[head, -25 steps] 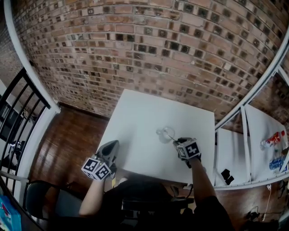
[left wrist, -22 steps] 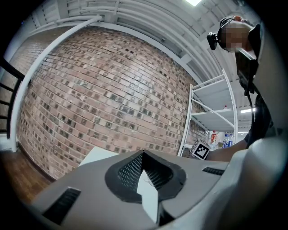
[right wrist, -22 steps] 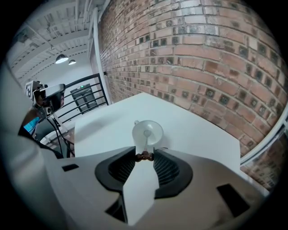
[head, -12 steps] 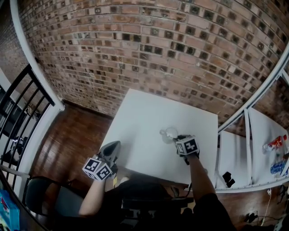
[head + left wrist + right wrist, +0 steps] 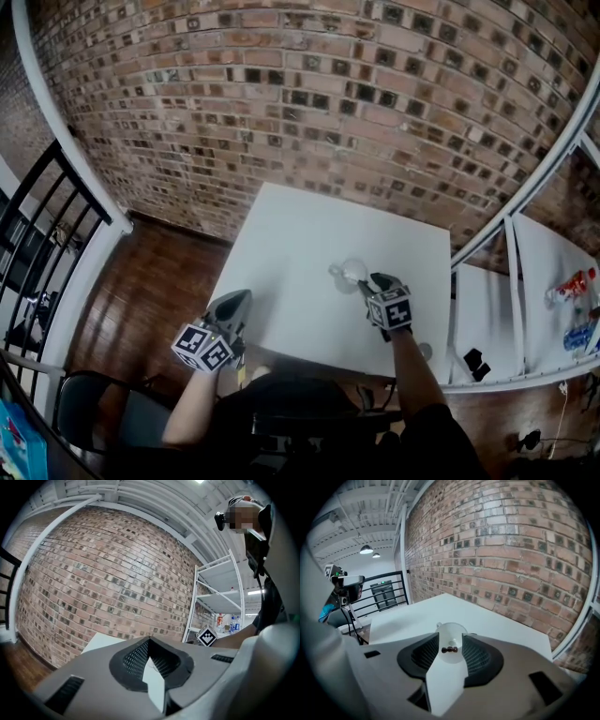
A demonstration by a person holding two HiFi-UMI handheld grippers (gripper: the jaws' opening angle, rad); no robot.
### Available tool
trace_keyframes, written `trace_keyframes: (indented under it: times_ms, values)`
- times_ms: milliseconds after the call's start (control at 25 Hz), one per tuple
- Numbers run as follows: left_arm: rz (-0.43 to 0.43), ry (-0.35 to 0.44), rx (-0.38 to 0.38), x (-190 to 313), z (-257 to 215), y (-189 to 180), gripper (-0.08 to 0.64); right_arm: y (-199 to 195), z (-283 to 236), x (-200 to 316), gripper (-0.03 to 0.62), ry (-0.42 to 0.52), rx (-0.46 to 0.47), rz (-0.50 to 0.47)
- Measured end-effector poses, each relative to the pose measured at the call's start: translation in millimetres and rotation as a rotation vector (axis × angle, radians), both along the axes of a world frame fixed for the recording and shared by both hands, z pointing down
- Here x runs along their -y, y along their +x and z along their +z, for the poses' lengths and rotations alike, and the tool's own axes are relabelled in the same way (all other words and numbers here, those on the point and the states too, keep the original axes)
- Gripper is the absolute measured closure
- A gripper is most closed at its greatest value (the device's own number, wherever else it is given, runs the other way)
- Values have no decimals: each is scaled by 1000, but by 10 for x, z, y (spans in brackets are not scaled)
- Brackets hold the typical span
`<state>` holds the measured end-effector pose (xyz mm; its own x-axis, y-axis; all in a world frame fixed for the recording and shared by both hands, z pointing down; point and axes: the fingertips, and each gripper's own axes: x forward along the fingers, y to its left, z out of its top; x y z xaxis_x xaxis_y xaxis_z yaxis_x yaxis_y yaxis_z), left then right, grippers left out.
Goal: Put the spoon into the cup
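A small clear cup (image 5: 351, 273) stands on the white table (image 5: 300, 230), right of the middle. In the right gripper view the cup (image 5: 451, 633) sits just beyond the jaw tips. The dark beaded end of the spoon (image 5: 450, 649) shows between them, leaning out of the cup. My right gripper (image 5: 373, 283) points down at the cup. Its jaws are opening, and the pads stand clear of the spoon's end. My left gripper (image 5: 232, 307) hovers at the table's near left edge, shut and empty, pointing level toward the brick wall.
A white shelf unit (image 5: 511, 281) with bottles (image 5: 567, 286) stands right of the table. A brick wall lies behind. A black railing (image 5: 37, 234) and a dark chair (image 5: 84, 403) are at the left, over wooden floor.
My right gripper has tipped further down over the cup's near side, and the spoon handle that showed between cup and gripper is now hidden in the head view. The left gripper has stayed put.
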<state>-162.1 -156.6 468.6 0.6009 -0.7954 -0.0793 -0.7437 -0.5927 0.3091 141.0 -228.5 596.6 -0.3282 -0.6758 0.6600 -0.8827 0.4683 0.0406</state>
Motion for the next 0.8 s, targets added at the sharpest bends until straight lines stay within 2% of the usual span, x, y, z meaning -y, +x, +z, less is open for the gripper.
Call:
trace_keyframes:
  times_ms: [120, 320, 360, 400, 520, 720, 800]
  values:
    - [39, 12, 15, 66, -48, 109, 555, 25, -283, -37, 433, 132, 66, 11]
    - [103, 36, 29, 162, -162, 334, 555, 198, -641, -208, 433, 256, 166, 78]
    - [116, 39, 30, 177, -176, 384, 555, 245, -716, -243, 441, 287, 173, 95]
    - [128, 41, 31, 190, -186, 432, 555, 291, -793, -279, 486, 319, 179, 114]
    - [162, 42, 40, 230, -195, 591, 555, 424, -978, -391, 530, 391, 205, 171]
    - [177, 80, 34, 298, -310, 773, 555, 669, -1219, -645, 556, 518, 233, 297]
    - [185, 82, 24, 297, -327, 814, 555, 742, -1245, -773, 586, 544, 235, 336]
